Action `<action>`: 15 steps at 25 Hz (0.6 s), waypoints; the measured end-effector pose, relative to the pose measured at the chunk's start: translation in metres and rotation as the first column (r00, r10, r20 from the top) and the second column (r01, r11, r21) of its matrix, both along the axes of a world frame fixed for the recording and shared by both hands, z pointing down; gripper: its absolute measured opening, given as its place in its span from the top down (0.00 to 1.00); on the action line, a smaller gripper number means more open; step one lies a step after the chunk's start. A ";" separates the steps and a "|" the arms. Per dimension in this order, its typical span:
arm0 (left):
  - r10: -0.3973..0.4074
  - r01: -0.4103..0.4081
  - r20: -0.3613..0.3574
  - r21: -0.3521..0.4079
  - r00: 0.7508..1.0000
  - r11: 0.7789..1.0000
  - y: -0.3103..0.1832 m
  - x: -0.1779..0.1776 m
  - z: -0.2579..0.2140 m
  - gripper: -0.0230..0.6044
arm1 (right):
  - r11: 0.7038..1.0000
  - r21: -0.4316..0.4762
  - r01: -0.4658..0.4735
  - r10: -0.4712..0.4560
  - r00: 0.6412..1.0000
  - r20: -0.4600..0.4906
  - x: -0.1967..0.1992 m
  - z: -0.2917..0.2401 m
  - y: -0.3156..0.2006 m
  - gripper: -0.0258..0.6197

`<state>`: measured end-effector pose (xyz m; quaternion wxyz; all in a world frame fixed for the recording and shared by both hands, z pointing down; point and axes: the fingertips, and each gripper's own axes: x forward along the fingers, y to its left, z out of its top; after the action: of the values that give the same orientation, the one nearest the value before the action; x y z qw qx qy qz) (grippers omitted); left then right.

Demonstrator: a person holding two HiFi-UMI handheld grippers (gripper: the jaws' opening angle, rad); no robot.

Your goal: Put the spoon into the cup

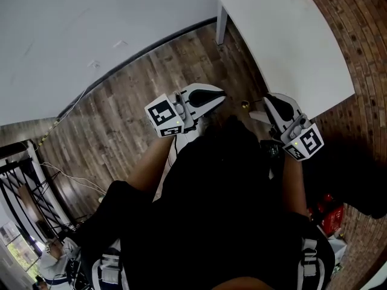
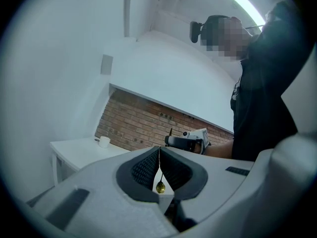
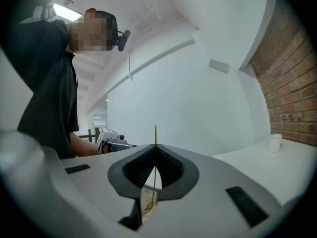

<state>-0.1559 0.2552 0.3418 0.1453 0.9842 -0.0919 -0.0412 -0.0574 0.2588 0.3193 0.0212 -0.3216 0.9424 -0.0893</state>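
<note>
Spoon (image 3: 153, 177) clamped lengthwise in the closed right gripper (image 3: 155, 145), handle past the tips; left gripper (image 2: 159, 148) pinched on a like gold-bowled stem (image 2: 160, 186); cup (image 3: 274, 142) well apart on the white table (image 3: 267, 165), nearer the right gripper.

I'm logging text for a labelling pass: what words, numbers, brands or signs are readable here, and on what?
No readable text in any view.
Left marker cube: black-and-white square pattern, no letters.
Right marker cube: same kind of pattern, no letters.
Red package: any print is too small to read.
Cup: plain white, no print visible.
</note>
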 end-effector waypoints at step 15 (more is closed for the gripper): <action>0.068 -0.067 0.070 -0.014 0.995 0.998 -0.181 0.060 -0.002 0.94 | 0.997 0.000 -0.079 0.079 0.993 0.091 0.066 0.006 -0.181 0.95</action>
<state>-0.0955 0.0741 0.3400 0.1488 0.9868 -0.0638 -0.0012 0.0089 0.0777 0.3249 0.0683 -0.3541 0.9272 -0.1011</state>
